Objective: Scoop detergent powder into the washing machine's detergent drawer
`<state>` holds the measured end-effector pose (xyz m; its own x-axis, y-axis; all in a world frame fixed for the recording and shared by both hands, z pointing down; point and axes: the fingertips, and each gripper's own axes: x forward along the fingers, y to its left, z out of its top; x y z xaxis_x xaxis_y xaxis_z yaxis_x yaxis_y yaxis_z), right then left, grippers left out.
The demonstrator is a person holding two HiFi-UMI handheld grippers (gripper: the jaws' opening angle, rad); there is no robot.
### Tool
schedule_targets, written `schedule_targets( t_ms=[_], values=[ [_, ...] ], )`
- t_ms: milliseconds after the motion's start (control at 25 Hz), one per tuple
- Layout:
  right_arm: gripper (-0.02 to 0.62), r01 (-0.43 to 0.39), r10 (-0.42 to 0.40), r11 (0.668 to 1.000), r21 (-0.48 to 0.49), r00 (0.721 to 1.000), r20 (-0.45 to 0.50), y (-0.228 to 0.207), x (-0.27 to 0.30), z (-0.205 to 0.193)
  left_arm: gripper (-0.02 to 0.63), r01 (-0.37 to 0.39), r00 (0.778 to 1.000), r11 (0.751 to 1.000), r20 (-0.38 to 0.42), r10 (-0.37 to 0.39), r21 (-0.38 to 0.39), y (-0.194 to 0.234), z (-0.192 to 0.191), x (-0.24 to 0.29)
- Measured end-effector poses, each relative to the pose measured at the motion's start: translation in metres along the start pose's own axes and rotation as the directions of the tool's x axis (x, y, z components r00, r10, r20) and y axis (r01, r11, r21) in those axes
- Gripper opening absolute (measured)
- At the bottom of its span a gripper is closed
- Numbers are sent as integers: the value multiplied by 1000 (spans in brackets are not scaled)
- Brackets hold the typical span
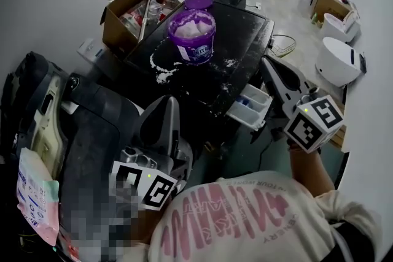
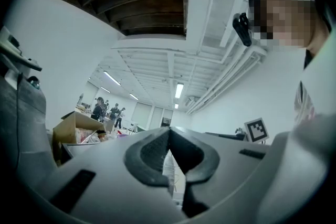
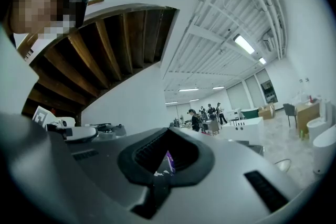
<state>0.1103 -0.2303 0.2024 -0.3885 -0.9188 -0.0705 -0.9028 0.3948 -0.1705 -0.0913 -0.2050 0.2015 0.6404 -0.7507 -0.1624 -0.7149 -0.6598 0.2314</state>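
Observation:
An open purple detergent tub [image 1: 193, 38] full of white powder stands on the black washing machine top [image 1: 245, 27]. Its purple lid [image 1: 198, 2] lies behind it. Spilled powder [image 1: 162, 73] streaks the top to the tub's left. The white detergent drawer [image 1: 252, 107] is pulled out at the machine's front right. My left gripper [image 1: 169, 101] is held near the machine's front edge, shut and empty, well short of the tub. My right gripper [image 1: 266, 62] hovers above the drawer's right side, shut with nothing in it. A sliver of the purple tub [image 3: 168, 160] shows below its jaws.
An open cardboard box [image 1: 126, 12] of supplies sits at the machine's back left. White appliances [image 1: 338, 58] and a wire basket [image 1: 284, 45] stand on the floor to the right. A grey device [image 1: 37, 107] and a printed pouch [image 1: 37, 196] lie at the left.

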Motion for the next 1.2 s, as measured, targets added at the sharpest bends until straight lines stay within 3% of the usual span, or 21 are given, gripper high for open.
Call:
schedule_targets(
  t_ms=[440, 680, 920, 1200],
  values=[
    [9, -132, 128, 990, -42, 989, -76, -5, 49, -3, 3, -78, 996, 997, 31, 79, -26, 20, 0, 21],
    [73, -268, 266, 963, 8, 953, -145, -18, 89, -7, 2, -160, 986, 987, 46, 161, -20, 29, 3, 40],
    [137, -380, 370, 925, 21, 887, -277, -34, 127, -33, 2, -218, 975, 975, 35, 219, -29, 36, -5, 48],
    [195, -469, 413, 883, 27, 747, -521, -47, 182, -66, 3, -249, 969, 968, -12, 248, -42, 35, -24, 48]
  ],
)
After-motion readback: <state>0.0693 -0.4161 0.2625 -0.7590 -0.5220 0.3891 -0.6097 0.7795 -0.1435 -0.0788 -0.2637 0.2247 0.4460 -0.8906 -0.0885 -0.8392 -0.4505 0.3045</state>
